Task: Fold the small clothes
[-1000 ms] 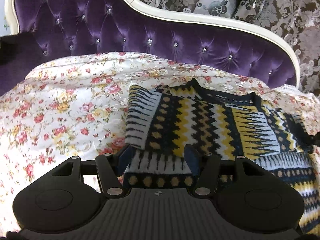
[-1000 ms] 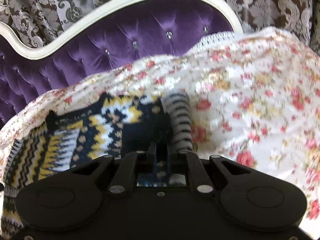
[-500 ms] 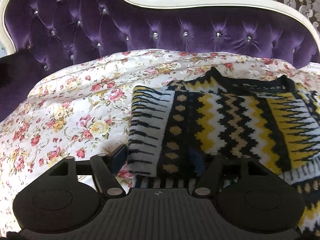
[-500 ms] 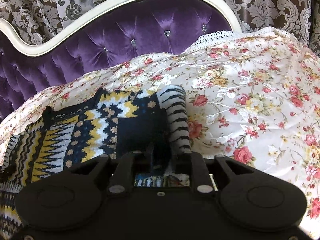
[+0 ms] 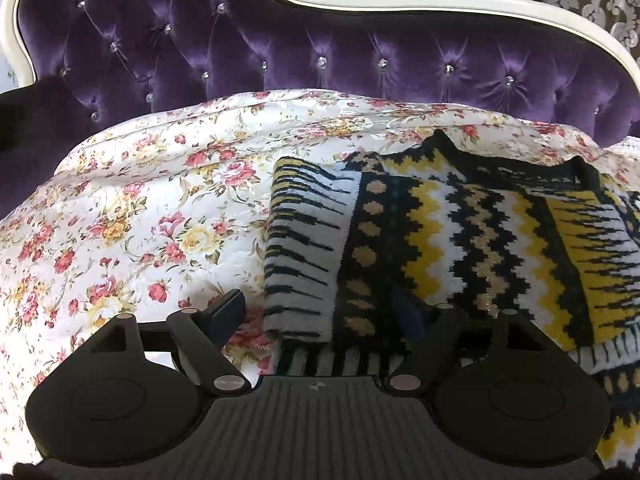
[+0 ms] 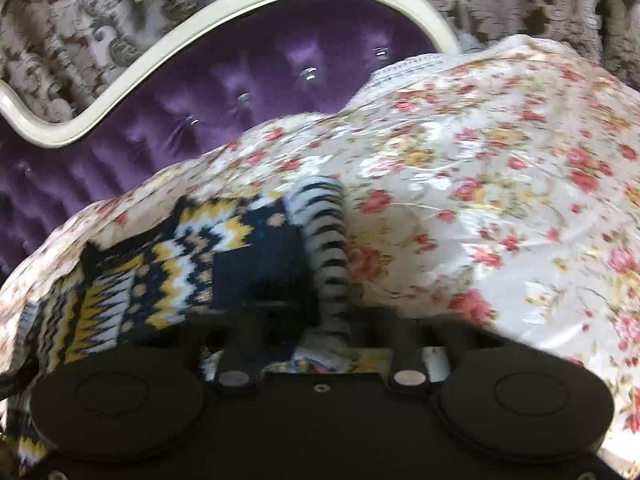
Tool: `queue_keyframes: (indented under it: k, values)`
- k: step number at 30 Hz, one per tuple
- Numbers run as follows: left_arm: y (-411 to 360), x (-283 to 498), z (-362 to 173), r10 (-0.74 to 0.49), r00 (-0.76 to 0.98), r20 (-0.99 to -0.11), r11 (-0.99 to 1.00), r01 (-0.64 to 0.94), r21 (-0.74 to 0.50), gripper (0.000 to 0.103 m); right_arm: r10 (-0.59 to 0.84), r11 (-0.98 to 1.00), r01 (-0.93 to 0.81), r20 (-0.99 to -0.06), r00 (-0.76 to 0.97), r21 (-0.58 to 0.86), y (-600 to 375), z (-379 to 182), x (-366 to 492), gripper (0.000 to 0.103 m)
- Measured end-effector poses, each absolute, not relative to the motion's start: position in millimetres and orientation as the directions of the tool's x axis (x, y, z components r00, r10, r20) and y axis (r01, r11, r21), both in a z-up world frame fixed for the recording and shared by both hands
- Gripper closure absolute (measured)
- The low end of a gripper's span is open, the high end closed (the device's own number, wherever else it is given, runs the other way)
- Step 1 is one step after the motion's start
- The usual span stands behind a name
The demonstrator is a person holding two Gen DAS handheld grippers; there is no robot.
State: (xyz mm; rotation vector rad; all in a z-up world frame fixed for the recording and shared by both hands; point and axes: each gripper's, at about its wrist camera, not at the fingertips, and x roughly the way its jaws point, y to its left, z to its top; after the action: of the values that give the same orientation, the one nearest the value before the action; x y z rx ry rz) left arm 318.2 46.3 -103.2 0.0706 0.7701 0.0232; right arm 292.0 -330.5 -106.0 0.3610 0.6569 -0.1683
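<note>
The sweater [image 5: 460, 240] lies on the floral bedspread [image 5: 140, 220] near the purple headboard [image 5: 320, 52]. Both sleeves look folded in over the body; the lengthwise fold seems left. It is a thick knit, zigzagged black, yellow and white. The left gripper [image 5: 320, 316] stands apart astride its hem. The right gripper [image 6: 320, 320] is blurred; I cannot tell its state.

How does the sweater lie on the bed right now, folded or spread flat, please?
Folded: the sweater shows a doubled layer, its upper edge lying over the striped hem beside the open left gripper.
</note>
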Motion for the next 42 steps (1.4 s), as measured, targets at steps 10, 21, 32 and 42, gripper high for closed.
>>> queue_keyframes:
  k: [10, 21, 32, 42]
  values:
    - [49, 316, -108, 0.065, 0.736, -0.674, 0.998, -0.03, 0.062, 0.013, -0.122, 0.938, 0.302, -0.652, 0.748, 0.17, -326, -109, 290, 0.071]
    - [50, 313, -113, 0.098, 0.758, -0.645, 0.995, -0.077, 0.061, 0.004, -0.266, 0.925, 0.377, -0.624, 0.735, 0.05, -323, -121, 285, 0.0]
    - [51, 313, -110, 0.13, 0.747, -0.652, 0.99, -0.137, 0.04, 0.0, -0.269, 0.933, 0.355, -0.533, 0.802, 0.065, -328, -135, 281, 0.0]
    - [78, 296, -89, -0.037, 0.715, -0.698, 0.985, -0.092, -0.147, 0.001, -0.249, 0.931, 0.348, -0.508, 0.825, 0.11, -329, -131, 268, 0.0]
